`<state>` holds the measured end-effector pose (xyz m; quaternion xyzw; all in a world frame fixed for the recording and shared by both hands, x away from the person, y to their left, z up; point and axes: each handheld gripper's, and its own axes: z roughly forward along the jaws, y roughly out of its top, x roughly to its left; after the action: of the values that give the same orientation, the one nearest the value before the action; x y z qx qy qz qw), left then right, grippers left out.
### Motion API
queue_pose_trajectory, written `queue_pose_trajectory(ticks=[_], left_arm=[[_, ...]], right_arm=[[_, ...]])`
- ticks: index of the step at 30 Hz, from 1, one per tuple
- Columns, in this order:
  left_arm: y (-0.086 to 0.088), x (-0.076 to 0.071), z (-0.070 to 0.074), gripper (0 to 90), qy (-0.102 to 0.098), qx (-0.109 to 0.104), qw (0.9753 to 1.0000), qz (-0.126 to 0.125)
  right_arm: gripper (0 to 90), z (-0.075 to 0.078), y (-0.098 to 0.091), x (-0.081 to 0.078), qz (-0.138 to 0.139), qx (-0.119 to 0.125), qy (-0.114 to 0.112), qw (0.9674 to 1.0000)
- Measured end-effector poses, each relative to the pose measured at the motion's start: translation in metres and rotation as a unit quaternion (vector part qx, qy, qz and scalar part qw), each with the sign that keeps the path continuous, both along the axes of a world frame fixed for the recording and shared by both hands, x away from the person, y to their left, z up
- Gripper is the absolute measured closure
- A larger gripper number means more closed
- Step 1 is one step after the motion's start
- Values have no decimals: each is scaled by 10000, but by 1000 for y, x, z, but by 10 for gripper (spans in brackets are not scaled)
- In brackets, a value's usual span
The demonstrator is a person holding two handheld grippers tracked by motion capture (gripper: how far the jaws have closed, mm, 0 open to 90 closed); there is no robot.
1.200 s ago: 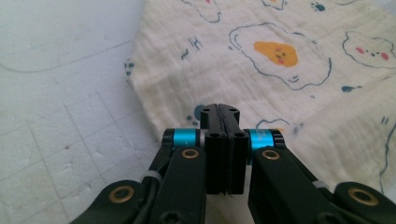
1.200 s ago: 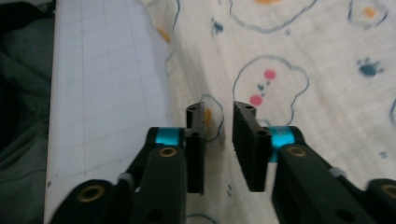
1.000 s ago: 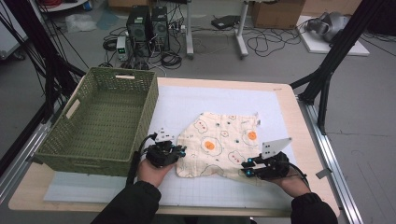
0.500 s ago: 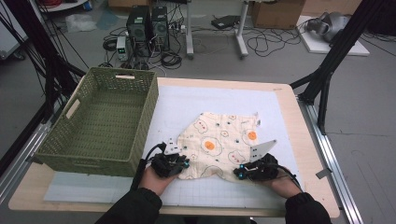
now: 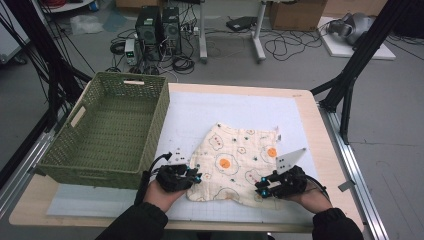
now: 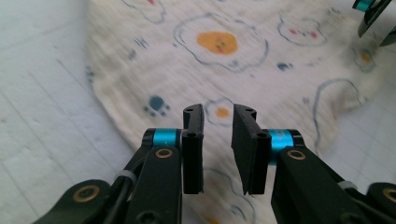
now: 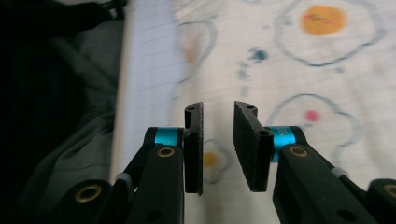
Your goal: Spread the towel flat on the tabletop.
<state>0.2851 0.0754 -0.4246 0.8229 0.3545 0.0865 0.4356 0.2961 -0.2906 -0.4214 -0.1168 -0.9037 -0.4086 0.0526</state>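
A pale wooden table (image 5: 310,107) bears a white gridded mat (image 5: 225,112); on it a cream cloth (image 5: 240,162) printed with fried eggs lies flat near the front edge; a green woven basket (image 5: 107,130) stands at the left; left gripper (image 5: 192,176) and right gripper (image 5: 263,189) hover at the cloth's near corners, jaws just opened a little, gripping nothing; cables and computer towers (image 5: 160,25) crowd the grey floor behind

No legible text, label, brand name, number or sign appears in any view. The cloth (image 5: 235,162) carries only printed motifs, fried-egg shapes and small paw marks, without lettering. The white mat (image 5: 235,107) beneath it bears a plain ruled grid with no readable figures.
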Motion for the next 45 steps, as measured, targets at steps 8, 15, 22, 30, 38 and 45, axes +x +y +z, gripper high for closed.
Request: queue_pose_trajectory(ticks=[8,15,22,30,38,45], left_arm=[[-2,48,-2,735,-121,-310,9951,930],[-19,88,2,642,-42,-434,9899,1347],[-30,106,-19,638,485,-382,9849,1616],[-38,96,-7,872,-19,-402,9882,1475],[-55,89,-18,667,1085,-866,9901,196],[-61,88,-18,718,614,-369,9953,651]], right_arm=[[694,0,-4,38,-1111,-112,-246,9934],[636,-5,-11,69,-1712,-247,-391,9842],[633,-18,-20,83,-2196,-466,-309,9740],[631,-19,-22,83,-2185,-397,-250,9747],[616,-19,-21,82,-2197,-401,-264,9744],[606,-19,-20,82,-2195,-436,-284,9742]])
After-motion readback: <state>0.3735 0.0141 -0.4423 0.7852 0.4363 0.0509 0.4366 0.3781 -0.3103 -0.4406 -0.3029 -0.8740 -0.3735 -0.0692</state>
